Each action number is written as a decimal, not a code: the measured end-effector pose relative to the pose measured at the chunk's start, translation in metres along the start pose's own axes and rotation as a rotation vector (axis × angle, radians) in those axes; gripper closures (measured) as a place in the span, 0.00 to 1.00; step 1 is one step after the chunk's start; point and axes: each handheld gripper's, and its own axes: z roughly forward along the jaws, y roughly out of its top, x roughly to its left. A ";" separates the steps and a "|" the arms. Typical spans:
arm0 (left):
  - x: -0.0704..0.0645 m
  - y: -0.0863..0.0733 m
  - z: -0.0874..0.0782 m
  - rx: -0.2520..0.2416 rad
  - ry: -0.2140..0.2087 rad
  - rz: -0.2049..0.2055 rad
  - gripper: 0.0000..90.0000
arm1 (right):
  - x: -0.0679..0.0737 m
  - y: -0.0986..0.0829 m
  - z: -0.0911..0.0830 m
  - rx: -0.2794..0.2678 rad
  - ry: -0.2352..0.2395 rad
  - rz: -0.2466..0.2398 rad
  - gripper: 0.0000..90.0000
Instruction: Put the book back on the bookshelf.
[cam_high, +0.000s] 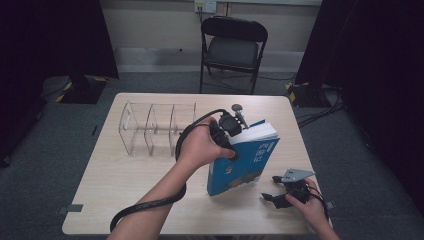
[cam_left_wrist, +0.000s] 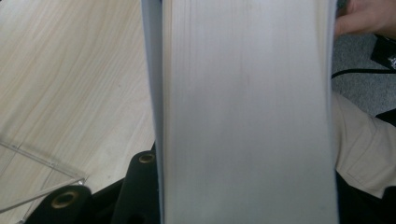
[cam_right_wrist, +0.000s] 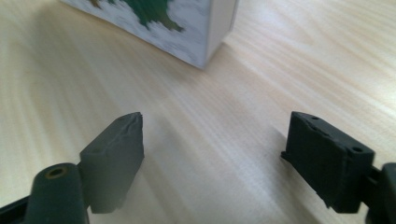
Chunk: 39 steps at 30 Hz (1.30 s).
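Observation:
A blue paperback book (cam_high: 245, 162) stands tilted on its lower edge in the middle of the wooden table (cam_high: 125, 195), pages facing up and away. My left gripper (cam_high: 231, 145) is shut on its upper part. In the left gripper view the pale page block (cam_left_wrist: 247, 112) runs up between the jaws, with one black finger (cam_left_wrist: 140, 182) pressed against its left cover and the other hidden. My right gripper (cam_high: 270, 189) rests low near the table's front right corner. It stands open (cam_right_wrist: 212, 149) over bare wood, a short way from the book's bottom corner (cam_right_wrist: 187, 28).
A clear acrylic rack (cam_high: 155, 127) with several slots stands just left of the book, and its corner (cam_left_wrist: 37, 163) lies beside the left jaw. A black folding chair (cam_high: 232, 47) stands beyond the far edge. A black cable (cam_high: 150, 205) trails along the left forearm.

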 end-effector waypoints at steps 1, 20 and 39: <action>0.001 -0.001 -0.001 -0.001 0.000 -0.004 0.69 | 0.000 0.000 0.000 -0.002 -0.003 -0.005 0.21; 0.013 -0.031 -0.032 -0.011 0.033 -0.085 0.69 | 0.001 0.001 0.002 0.009 -0.019 -0.029 0.20; 0.018 -0.053 -0.048 -0.009 0.040 -0.132 0.69 | 0.001 0.001 0.002 0.011 -0.015 -0.028 0.20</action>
